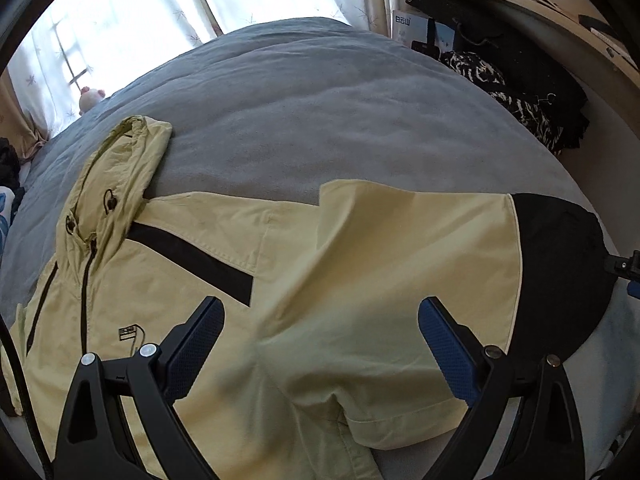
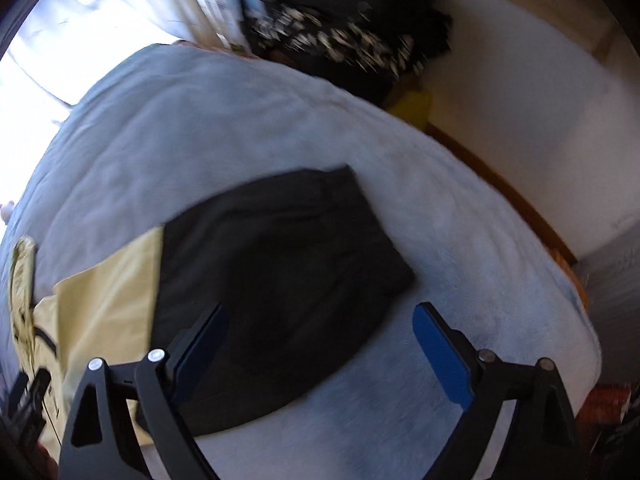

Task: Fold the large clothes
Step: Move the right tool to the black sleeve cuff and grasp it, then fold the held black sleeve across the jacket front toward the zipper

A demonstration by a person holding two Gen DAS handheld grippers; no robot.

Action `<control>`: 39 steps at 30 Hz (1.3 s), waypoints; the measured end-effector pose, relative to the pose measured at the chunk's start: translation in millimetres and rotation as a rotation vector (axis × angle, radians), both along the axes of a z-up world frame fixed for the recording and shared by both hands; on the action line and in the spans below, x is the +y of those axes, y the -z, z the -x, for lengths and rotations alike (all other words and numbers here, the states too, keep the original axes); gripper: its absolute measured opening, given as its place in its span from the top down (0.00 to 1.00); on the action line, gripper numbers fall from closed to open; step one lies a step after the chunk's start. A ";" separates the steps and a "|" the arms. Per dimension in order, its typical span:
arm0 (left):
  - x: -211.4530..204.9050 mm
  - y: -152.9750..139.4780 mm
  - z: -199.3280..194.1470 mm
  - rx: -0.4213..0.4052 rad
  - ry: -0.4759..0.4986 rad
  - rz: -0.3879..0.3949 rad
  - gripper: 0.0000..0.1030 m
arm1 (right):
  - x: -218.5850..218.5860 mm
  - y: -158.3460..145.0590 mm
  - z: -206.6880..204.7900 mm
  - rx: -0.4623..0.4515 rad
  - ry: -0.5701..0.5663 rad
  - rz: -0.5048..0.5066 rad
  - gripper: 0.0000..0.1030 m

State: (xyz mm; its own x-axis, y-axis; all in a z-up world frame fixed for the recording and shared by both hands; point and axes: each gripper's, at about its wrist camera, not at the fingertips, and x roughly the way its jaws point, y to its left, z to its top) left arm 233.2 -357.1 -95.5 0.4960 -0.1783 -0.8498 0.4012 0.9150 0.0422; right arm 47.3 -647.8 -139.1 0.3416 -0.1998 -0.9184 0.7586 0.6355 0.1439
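On the fuzzy grey bedspread (image 1: pixel 320 100) lies a crinkly pale-yellow jacket (image 1: pixel 320 280) — black sleeve end (image 2: pixel 280 280) at 3 o'clock. Left gripper (image 1: pixel 320 344) and right gripper (image 2: pixel 320 344) both spread, gripping nothing — curtains (image 1: pixel 120 20) at 11.

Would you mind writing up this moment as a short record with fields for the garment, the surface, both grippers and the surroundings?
garment: yellow jacket with a hood, lying front up, zipper closed
black section: black end of the jacket, lying flat on the blanket
surface: grey blanket on a bed
left gripper: jaws open above the yellow fabric, holding nothing
right gripper: jaws open above the black section's edge, holding nothing
surroundings: curtain behind the bed; dark clothes pile beside it
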 end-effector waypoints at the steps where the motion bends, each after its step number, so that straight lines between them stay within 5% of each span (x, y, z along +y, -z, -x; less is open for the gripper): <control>1: -1.4 2.6 0.4 0.007 0.000 0.009 0.06 | -6.3 9.0 0.5 0.006 0.017 -0.033 0.17; 7: 3.5 8.8 0.6 0.022 -0.014 0.067 0.10 | -16.6 31.8 -5.3 -0.012 0.053 -0.100 0.28; 9: 6.7 7.0 0.8 0.012 -0.010 0.074 0.12 | -12.3 32.3 -10.2 -0.007 0.037 -0.081 0.42; 11: 11.4 3.7 1.0 0.004 -0.007 0.079 0.12 | -9.8 30.7 -12.6 -0.012 0.021 -0.062 0.78; 13: 18.0 -0.3 1.5 0.000 -0.010 0.088 0.12 | -5.3 24.9 -12.3 -0.043 0.008 -0.056 0.87; 19: 49.0 -16.8 4.6 -0.009 -0.039 0.119 0.12 | 42.7 -28.2 -18.0 -0.147 -0.082 0.110 0.90; 27: 118.9 -50.4 16.1 -0.024 -0.087 0.180 0.12 | 184.9 -112.3 -46.4 -0.271 -0.431 0.207 0.89; 33: 190.6 -57.2 22.6 -0.045 -0.166 0.190 0.12 | 305.7 -105.0 -77.6 -0.256 -0.668 0.214 0.89; 39: 259.9 -37.1 20.3 -0.017 -0.243 0.197 0.12 | 394.1 -73.2 -92.7 -0.220 -0.779 0.209 0.89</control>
State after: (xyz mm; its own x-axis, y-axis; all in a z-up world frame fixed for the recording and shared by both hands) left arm 212.9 -97.2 -58.4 0.5579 -0.2133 -0.8020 0.1708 0.9752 -0.1406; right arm 139.9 -253.7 -65.9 0.6198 0.0088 -0.7847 0.0599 0.9965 0.0585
